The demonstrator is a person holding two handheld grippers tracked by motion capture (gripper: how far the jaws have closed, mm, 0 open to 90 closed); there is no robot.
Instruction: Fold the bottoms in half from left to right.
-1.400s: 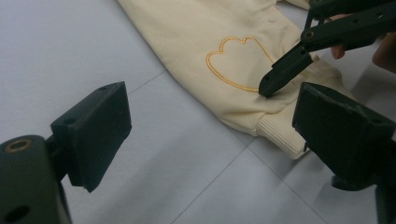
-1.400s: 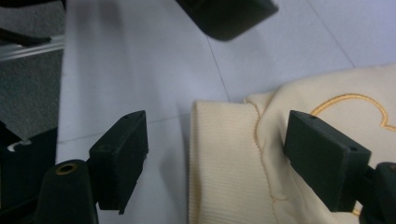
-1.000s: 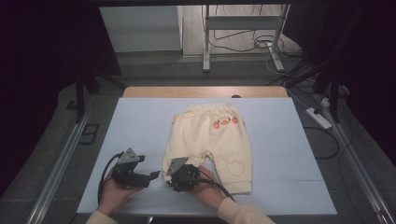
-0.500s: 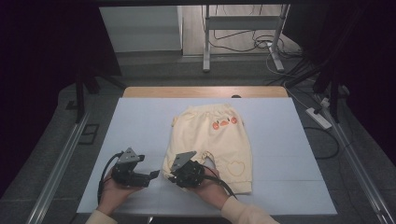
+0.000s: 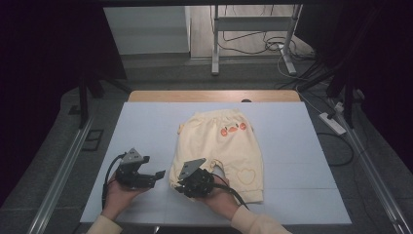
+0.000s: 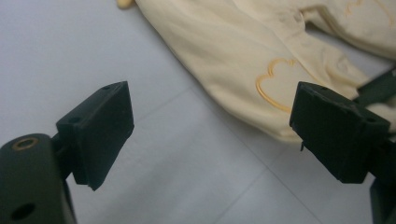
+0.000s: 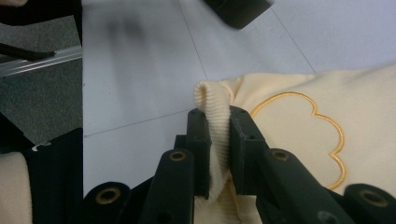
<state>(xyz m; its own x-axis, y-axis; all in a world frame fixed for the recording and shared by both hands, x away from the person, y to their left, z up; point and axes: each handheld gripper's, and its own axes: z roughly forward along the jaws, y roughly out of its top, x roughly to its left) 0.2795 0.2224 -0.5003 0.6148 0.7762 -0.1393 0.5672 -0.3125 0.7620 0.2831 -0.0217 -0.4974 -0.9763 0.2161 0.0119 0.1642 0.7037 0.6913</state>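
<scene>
Pinching the ribbed cuff (image 7: 214, 109) of pale-yellow cotton baby trousers (image 5: 229, 146), the right gripper (image 7: 218, 135) clamps; left gripper (image 6: 210, 135) gapes wide beside it.

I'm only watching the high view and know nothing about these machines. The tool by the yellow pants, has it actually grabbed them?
Observer: Yes. In the right gripper view the right tool is shut on the ribbed cuff of the pants.
Operator: And the other tool?
Observer: The left tool is open, its jaws wide apart over the bare mat.
Operator: Any pattern near that cuff?
Observer: An outlined heart is stitched beside it.
</scene>
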